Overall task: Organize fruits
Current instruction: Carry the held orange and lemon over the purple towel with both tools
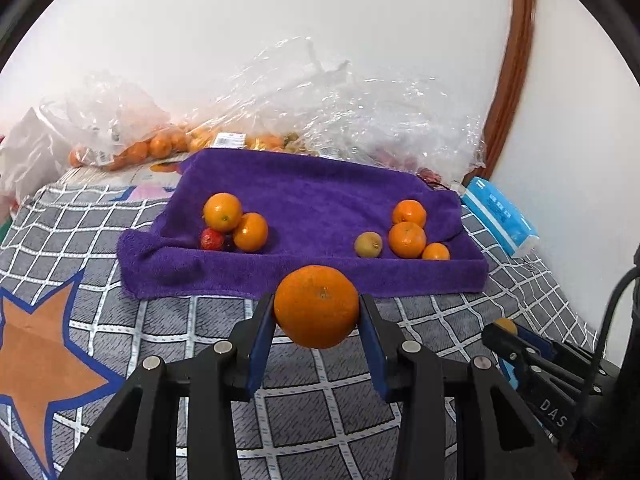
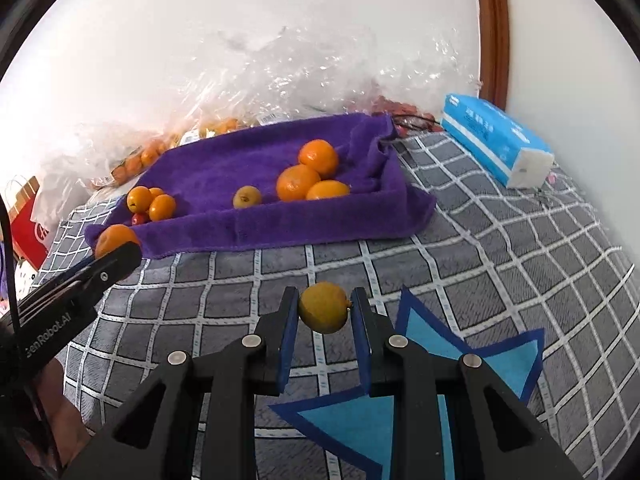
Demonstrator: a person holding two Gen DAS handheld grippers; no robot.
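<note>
The big grey checked blanket (image 1: 320,396) covers the bed, and the purple towel (image 1: 312,200) lies on it, straight ahead at 12 o'clock from both grippers. Behind the towel, clear plastic bags (image 1: 340,108) hold more fruit, and a blue tissue pack (image 2: 496,140) sits at about 2 o'clock in the right view.

On the towel there are two little heaps. In the left view, the heap at 11 o'clock has two oranges (image 1: 236,220) and a small red fruit (image 1: 212,239). The heap at 1 o'clock has three mandarins (image 1: 408,236) with a small yellow-green fruit (image 1: 368,244) just beside them.

The left gripper (image 1: 316,312) is closed part way on a big orange (image 1: 316,306), with a blue pad pressing each side. The orange hangs just in front of the near edge of the towel. I think it belongs with the orange heap, up and to the left at 11 o'clock, and the left gripper is the nearer one to that heap.

The right gripper (image 2: 325,308) is closed tighter, on a small yellow fruit (image 2: 323,307), held above the blanket, well back from the towel. Its twin lies at 11 o'clock in the right view, near the mandarins, so I think it goes there. This fruit is round, so it has no long way to line up.
</note>
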